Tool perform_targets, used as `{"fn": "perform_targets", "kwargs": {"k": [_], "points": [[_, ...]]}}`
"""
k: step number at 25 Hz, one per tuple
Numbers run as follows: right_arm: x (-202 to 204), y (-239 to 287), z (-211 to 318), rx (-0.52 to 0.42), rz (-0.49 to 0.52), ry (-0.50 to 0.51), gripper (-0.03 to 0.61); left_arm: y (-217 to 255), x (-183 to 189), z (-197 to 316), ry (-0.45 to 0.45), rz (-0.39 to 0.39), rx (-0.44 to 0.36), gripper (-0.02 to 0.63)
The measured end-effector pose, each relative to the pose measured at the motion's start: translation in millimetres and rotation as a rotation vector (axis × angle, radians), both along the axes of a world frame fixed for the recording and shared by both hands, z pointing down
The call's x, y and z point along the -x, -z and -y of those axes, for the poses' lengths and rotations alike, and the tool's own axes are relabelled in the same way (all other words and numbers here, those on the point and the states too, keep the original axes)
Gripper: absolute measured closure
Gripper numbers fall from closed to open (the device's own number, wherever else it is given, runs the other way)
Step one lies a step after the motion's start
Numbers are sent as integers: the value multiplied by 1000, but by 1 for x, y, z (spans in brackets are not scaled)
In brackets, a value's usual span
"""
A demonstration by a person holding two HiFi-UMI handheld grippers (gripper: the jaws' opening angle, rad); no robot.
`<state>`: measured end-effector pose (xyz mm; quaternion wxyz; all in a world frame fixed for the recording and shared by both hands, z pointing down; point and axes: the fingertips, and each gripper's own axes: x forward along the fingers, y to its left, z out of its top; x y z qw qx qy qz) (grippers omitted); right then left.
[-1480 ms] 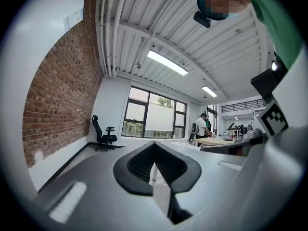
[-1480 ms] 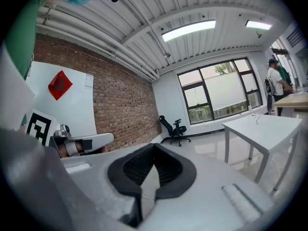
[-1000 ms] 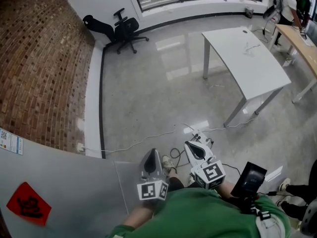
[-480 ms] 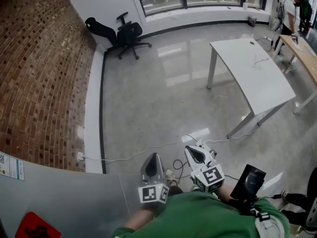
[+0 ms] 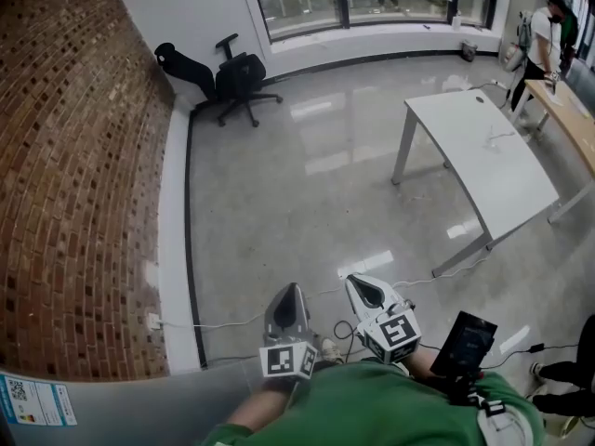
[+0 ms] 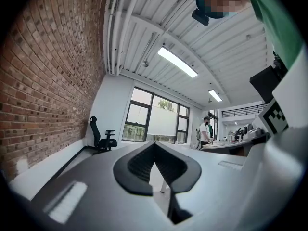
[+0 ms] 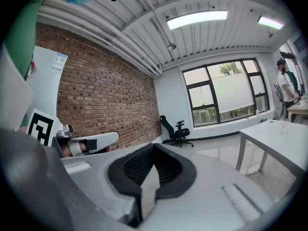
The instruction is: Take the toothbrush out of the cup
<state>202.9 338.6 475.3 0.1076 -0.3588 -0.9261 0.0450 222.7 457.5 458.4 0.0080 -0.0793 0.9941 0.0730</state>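
Note:
No cup and no toothbrush show in any view. In the head view my left gripper [image 5: 288, 292] and my right gripper [image 5: 359, 286] are held side by side close to the green-sleeved body, above the glossy floor, pointing forward. The left gripper [image 6: 155, 146] has its dark pads meeting at the tips with nothing between them. The right gripper [image 7: 154, 148] is likewise shut and empty, and the left gripper's body [image 7: 89, 142] shows beside it at the left.
A brick wall [image 5: 74, 156] runs along the left, with a grey panel [image 5: 139, 407] at the lower left. A black office chair [image 5: 237, 72] stands at the far wall. A white table [image 5: 483, 147] stands at the right. Cables [image 5: 232, 321] lie on the floor. A person [image 5: 544, 35] stands by a wooden desk [image 5: 567, 96].
The whole view has shifted: the grey panel has slid down and left, and its red sticker has left the frame. Both grippers keep their place before the body, still shut.

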Motion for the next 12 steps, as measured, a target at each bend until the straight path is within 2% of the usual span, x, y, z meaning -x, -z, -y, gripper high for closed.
{"fn": "perform_targets", "kwargs": {"k": [6, 12], "points": [[28, 9, -27, -13, 16, -20, 578, 8, 33, -26, -11, 35, -17, 609], [55, 7, -46, -36, 12, -7, 578, 6, 58, -45, -1, 23, -45, 609]]}}
